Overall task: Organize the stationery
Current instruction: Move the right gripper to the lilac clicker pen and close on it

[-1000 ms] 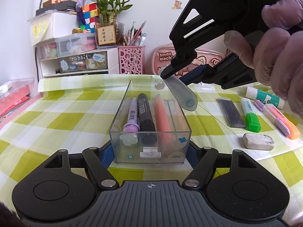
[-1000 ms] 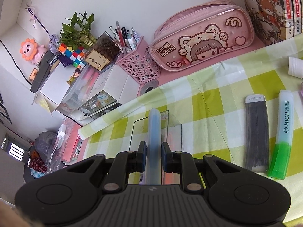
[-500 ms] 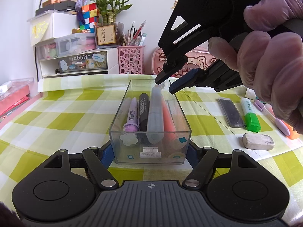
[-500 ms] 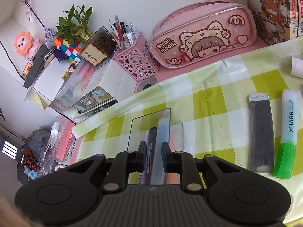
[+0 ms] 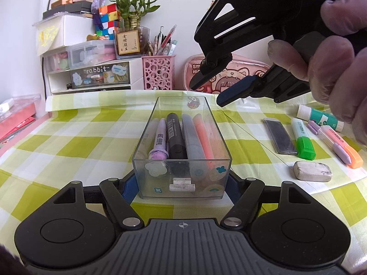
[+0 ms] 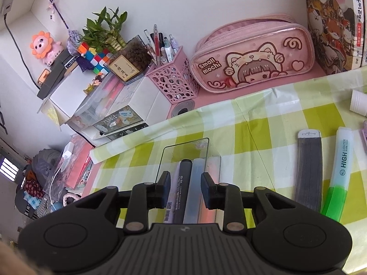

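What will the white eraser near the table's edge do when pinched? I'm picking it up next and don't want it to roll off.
The white eraser looks flat and blocky, lying on its broad face, so it probably won't roll. Its smudged, matte surface suggests decent grip rather than slipperiness. It seems small and likely light, perhaps giving slightly under a pinch.

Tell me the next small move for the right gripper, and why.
Probably swing the right gripper over to the green highlighter. Its opening jaws are empty, the pale blue pen already lies in the clear box, and the highlighter waits on the cloth.
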A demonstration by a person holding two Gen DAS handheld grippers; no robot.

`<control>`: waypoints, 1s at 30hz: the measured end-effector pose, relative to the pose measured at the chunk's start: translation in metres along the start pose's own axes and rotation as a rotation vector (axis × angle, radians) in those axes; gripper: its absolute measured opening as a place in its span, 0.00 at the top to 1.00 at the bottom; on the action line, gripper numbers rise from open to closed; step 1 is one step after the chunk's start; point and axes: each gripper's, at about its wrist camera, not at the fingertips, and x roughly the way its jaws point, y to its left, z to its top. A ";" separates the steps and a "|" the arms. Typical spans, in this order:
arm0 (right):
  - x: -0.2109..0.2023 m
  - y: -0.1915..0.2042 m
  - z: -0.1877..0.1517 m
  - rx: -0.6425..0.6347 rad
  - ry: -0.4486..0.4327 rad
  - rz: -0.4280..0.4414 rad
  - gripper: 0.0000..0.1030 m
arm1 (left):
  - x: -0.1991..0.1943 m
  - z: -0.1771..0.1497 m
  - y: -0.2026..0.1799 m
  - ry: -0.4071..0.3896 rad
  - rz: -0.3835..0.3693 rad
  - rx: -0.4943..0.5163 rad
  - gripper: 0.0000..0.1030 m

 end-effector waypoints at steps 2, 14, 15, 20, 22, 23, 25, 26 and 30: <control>-0.007 0.001 -0.003 -0.030 -0.020 -0.007 0.60 | 0.000 0.000 0.000 0.001 -0.001 0.000 0.30; -0.059 -0.044 -0.029 -0.145 -0.168 -0.150 0.30 | 0.000 0.000 0.000 0.001 0.000 0.000 0.30; -0.063 -0.052 -0.032 -0.128 -0.180 -0.164 0.30 | 0.000 0.000 0.000 0.001 0.000 0.000 0.30; -0.078 -0.087 -0.044 -0.097 -0.190 -0.178 0.30 | 0.000 0.000 0.000 0.001 0.000 0.000 0.30; -0.082 -0.100 -0.046 -0.070 -0.190 -0.185 0.30 | 0.000 0.000 0.000 0.001 0.000 0.000 0.30; -0.084 -0.108 -0.047 -0.048 -0.191 -0.187 0.30 | 0.000 0.000 0.000 0.001 0.000 0.000 0.30; -0.087 -0.122 -0.049 -0.012 -0.190 -0.182 0.30 | 0.000 0.000 0.000 0.001 0.000 0.000 0.30; -0.090 -0.126 -0.050 -0.005 -0.200 -0.161 0.31 | 0.000 0.000 0.000 0.001 0.000 0.000 0.30; -0.098 -0.138 -0.051 0.018 -0.218 -0.143 0.31 | 0.000 0.000 0.000 0.001 0.000 0.000 0.30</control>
